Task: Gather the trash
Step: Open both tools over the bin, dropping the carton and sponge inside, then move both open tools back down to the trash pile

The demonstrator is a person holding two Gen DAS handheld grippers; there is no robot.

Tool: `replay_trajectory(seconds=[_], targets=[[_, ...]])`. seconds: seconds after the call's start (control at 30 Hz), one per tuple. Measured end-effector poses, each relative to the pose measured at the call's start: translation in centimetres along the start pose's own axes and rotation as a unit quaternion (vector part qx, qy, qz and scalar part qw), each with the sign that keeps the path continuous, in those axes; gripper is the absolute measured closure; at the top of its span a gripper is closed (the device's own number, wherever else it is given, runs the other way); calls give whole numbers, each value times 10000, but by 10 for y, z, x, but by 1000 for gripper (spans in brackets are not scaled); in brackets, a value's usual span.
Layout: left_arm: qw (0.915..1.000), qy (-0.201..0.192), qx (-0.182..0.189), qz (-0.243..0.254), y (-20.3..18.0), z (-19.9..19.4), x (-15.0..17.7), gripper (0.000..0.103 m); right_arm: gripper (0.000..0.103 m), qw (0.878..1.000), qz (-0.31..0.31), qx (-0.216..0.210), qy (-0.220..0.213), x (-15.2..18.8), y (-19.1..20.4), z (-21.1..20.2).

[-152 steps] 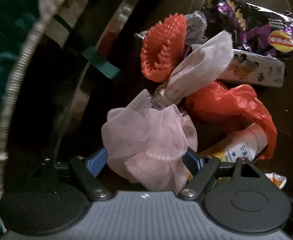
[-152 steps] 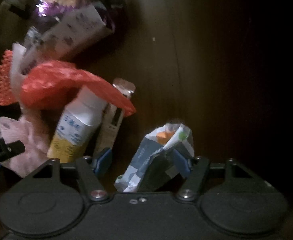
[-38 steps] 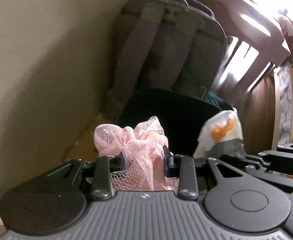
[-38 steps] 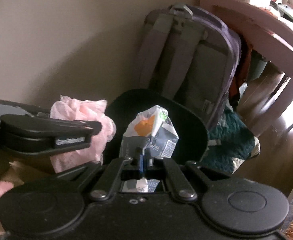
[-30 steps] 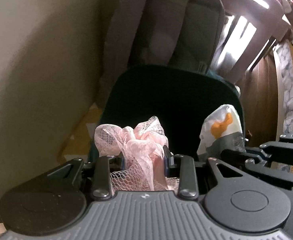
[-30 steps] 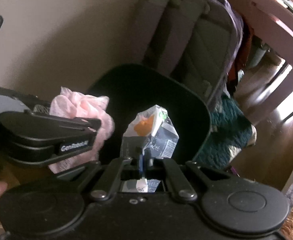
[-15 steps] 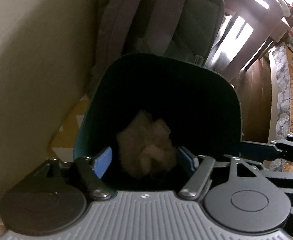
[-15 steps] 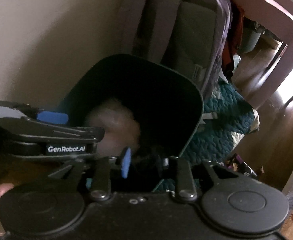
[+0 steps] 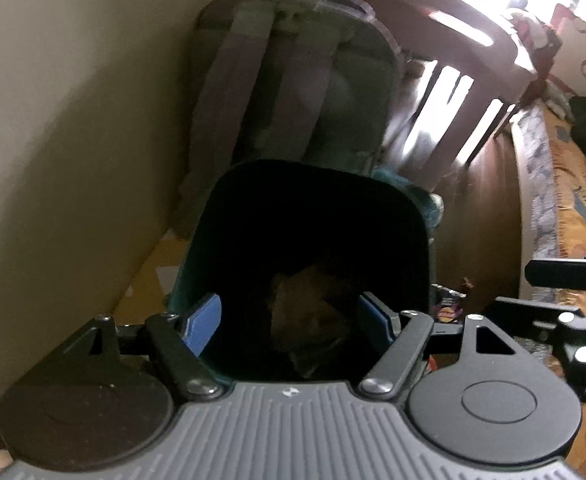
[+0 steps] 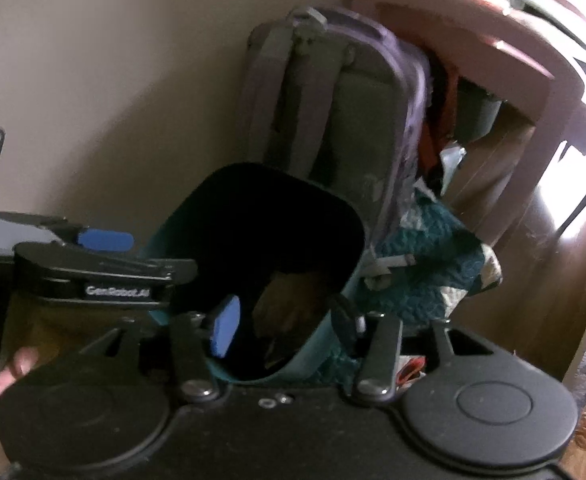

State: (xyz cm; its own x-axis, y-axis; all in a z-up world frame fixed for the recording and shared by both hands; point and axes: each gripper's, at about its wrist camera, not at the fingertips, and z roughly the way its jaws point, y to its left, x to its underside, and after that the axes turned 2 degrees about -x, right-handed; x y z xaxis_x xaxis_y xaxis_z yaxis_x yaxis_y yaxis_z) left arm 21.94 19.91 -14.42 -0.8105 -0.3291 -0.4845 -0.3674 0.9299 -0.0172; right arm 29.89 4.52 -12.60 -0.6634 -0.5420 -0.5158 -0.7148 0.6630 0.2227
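Both grippers over the bin (image 9: 421,216), low centre: left gripper (image 9: 289,320) spread, empty; right gripper (image 10: 285,320) opening, empty. Trash (image 9: 309,312) inside looks light, crushable.

We see the left gripper (image 9: 291,316) with a grey ribbed housing, a small white logo at its front edge, two black round discs either side, black linkage arms on silver pivot screws, and blue pads (image 9: 203,322). Our right gripper (image 10: 283,326) has a smooth black body, the same discs and silver screws, two small bolts at centre, and one blue pad visible. The left unit's side carries white "GenRobot.AI" lettering. Fingertips (image 10: 11,372) show at the lower left; any sleeve is out of view.
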Motion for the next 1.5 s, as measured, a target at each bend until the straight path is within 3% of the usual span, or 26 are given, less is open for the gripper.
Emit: replay_trajectory(seconds=[0.13, 0.23, 0.37, 0.47, 0.67, 0.77, 0.97, 1.1, 1.5], targets=[[9993, -189, 310, 48, -11, -22, -5, 28, 42, 9995, 228, 24, -208, 8, -13, -31], [9976, -430, 527, 89, -23, -38, -9, 22, 39, 9987, 363, 67, -352, 18, -26, -53], [9942, -665, 831, 127, -46, -48, -16, 21, 27, 9968, 527, 247, -540, 38, -50, -77], [9937, -717, 843, 150, -72, -41, -19, 21, 19, 9946, 725, 440, -597, 56, -78, -88], [9951, -423, 874, 195, -128, -7, -17, 20, 10, 9883, 1161, 833, -525, 92, -152, -93], [9967, -280, 714, 273, -163, 23, -11, 20, 7, 9873, 1181, 953, -465, 109, -191, -85], [9988, 265, 385, 146, -228, 101, 18, 20, 6, 9939, 751, 800, 123, 142, -271, -25], [9961, 726, 445, 243, -269, 163, 51, 20, 7, 9936, 782, 535, 622, 166, -317, 34], [9742, 1775, 220, 1379, -333, 374, 186, 20, 14, 9861, 836, 88, 1435, 268, -389, 232]])
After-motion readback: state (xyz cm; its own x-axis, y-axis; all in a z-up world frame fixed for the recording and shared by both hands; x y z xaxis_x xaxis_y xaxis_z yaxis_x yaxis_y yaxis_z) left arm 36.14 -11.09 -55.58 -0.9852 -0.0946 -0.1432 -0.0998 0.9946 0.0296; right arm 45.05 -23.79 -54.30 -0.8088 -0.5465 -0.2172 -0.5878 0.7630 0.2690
